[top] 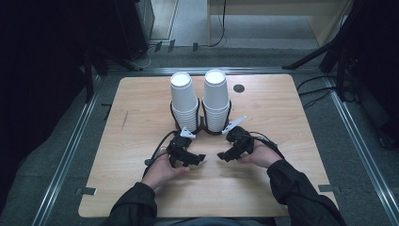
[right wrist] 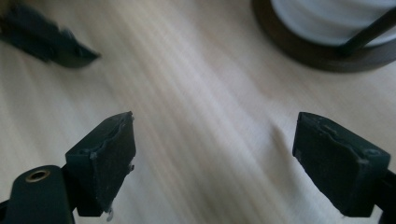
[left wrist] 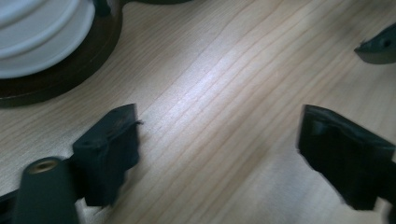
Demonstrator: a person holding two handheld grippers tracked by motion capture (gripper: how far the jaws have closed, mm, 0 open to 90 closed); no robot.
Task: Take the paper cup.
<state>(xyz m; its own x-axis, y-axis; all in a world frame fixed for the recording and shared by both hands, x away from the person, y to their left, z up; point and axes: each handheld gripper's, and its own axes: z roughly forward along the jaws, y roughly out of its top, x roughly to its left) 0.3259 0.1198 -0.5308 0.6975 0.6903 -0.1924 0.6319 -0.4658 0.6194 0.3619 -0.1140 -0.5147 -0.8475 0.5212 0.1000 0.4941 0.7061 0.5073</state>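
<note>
Two stacks of upside-down white paper cups, the left stack (top: 184, 101) and the right stack (top: 216, 99), stand in a dark wire holder (top: 203, 128) at the middle of the wooden table (top: 141, 117). My left gripper (top: 198, 159) rests low over the table just in front of the holder, jaws wide apart with only bare wood between them (left wrist: 219, 126). My right gripper (top: 224, 156) faces it from the right, also open and empty (right wrist: 212, 135). The holder's dark base and white cup rims (left wrist: 42, 42) sit at the left gripper view's upper left, and the base (right wrist: 322, 46) at the right gripper view's upper right.
A small dark round hole (top: 239, 88) lies in the table's far side right of the cups. Metal rails (top: 70, 146) run along both sides of the table. Black stands and cables sit on the floor beyond. Bare wood lies to the left, right and front of the holder.
</note>
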